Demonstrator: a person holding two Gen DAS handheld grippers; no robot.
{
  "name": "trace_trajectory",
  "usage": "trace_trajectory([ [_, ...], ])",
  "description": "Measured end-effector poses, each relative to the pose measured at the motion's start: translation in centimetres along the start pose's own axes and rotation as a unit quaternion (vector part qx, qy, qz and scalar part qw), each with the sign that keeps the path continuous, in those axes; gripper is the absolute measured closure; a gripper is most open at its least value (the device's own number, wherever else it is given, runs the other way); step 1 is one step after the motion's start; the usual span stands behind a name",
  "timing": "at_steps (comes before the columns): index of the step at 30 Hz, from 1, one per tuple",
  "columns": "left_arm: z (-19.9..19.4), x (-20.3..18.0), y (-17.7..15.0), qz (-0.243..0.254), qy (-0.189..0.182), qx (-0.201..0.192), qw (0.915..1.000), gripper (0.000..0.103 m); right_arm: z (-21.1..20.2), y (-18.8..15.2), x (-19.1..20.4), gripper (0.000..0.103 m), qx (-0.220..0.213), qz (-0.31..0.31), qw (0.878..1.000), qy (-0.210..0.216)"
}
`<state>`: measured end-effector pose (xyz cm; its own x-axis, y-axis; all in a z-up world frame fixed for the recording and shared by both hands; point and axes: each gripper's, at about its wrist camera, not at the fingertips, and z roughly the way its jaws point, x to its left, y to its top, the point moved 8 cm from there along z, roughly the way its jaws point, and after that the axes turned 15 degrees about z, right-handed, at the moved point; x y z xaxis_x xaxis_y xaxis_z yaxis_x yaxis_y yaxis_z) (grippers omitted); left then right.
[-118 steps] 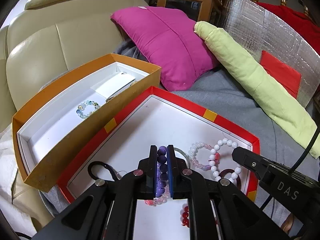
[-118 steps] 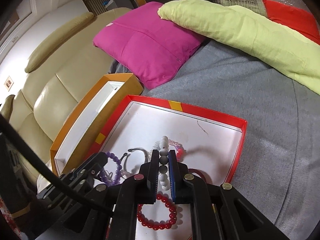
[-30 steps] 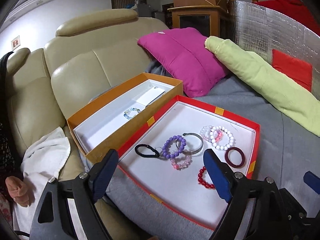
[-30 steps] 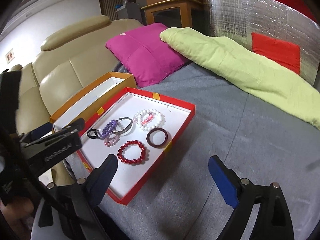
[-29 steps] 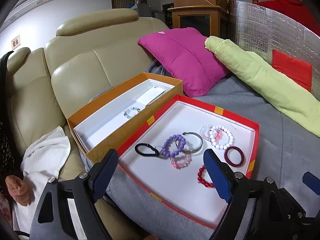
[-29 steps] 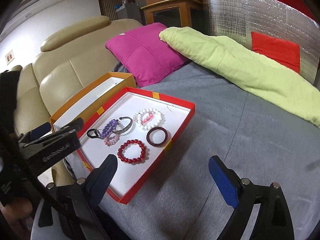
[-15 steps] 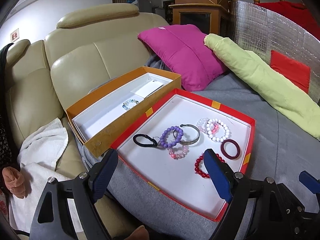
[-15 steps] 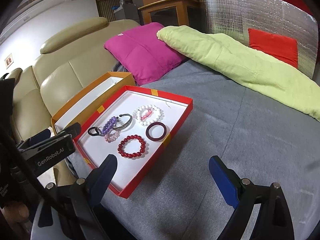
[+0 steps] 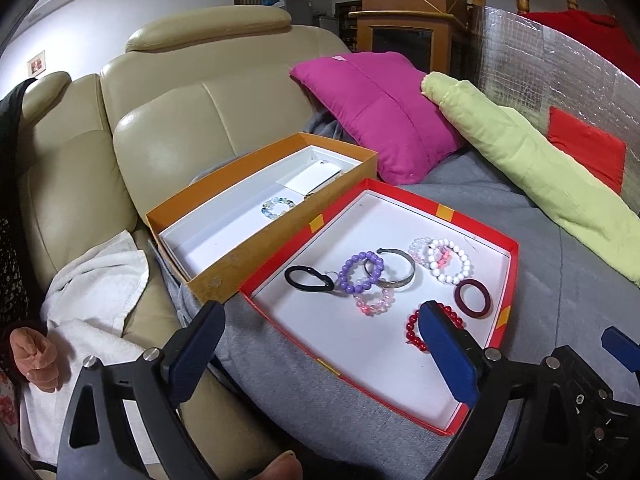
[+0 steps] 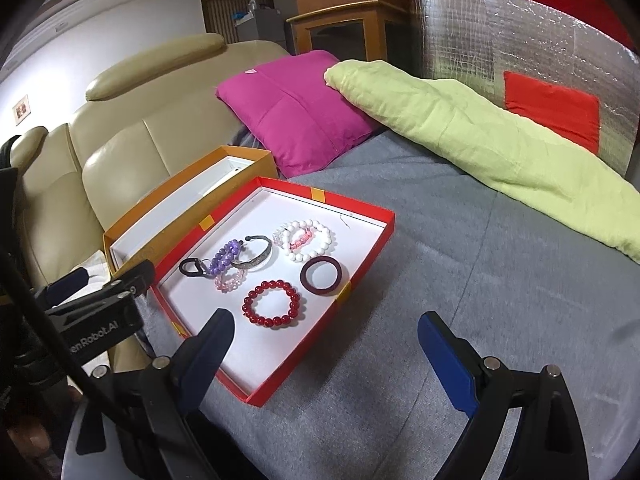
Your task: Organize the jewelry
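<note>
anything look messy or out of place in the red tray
Yes, mildly. In the red tray the purple bead bracelet lies across the silver cuff and the pink bead bracelet, and the white bead bracelet overlaps a pale pink one. Nothing has spilled out.

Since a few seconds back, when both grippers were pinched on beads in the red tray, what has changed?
Both let go and backed away: left gripper, jaws opening, and right gripper are empty. The purple bracelet and white bracelet lie in the red tray. Orange box unchanged.
</note>
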<state>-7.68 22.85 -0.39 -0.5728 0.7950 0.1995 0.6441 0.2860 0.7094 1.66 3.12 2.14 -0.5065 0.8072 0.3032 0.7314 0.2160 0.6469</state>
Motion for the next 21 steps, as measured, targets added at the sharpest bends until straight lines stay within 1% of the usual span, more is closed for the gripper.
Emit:
trace_trajectory([
  [21,0.4,0.4,0.1,-0.008,-0.009,0.006,0.9999,0.003,1.1,0.4,1.1,0.008,0.001,-0.019,1.000,-0.005],
])
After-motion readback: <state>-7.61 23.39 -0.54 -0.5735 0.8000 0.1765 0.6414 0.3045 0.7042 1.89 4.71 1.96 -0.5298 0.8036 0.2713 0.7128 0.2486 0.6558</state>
